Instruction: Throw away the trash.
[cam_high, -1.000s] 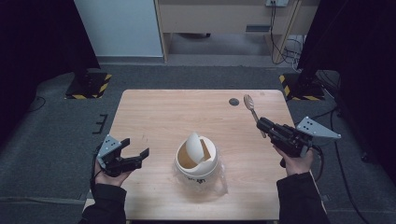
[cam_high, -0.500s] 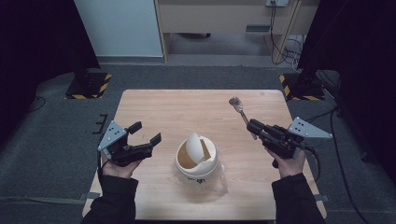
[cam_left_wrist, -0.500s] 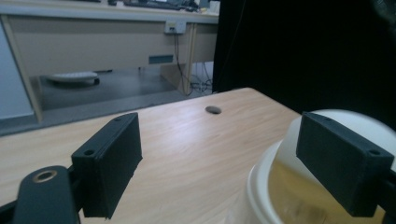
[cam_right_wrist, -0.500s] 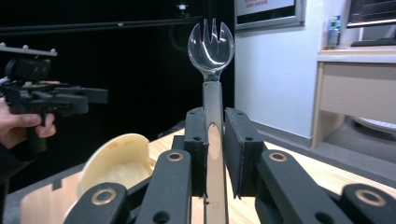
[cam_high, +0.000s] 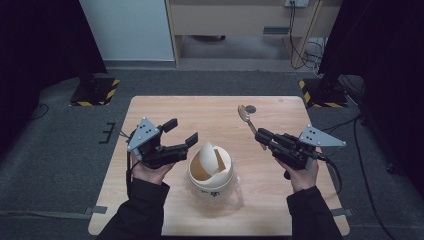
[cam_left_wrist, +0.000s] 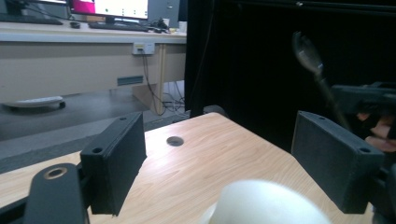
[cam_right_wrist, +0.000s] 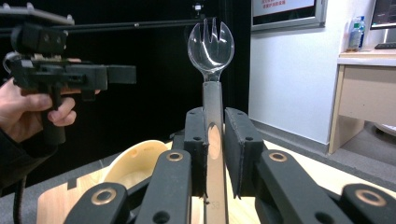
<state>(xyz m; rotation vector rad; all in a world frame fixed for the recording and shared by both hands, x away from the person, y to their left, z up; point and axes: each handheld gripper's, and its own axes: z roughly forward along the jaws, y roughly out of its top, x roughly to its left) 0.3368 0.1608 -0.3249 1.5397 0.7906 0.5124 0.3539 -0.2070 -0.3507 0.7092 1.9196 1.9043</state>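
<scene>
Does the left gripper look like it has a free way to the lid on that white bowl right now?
Probably yes. The left gripper, jaws apart with nothing between them, sits just beside the bowl, and the tilted lid is uncovered; the right gripper holds the spork well aside.

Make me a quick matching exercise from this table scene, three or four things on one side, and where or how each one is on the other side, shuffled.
1. spork
2. cup
3. left gripper
4. round hole

A. jaws apart, nothing between them
B. clamped in the right gripper
C. at the table's far edge
D. mid-table, between the hands

Pairs: 1-B, 2-D, 3-A, 4-C
</scene>
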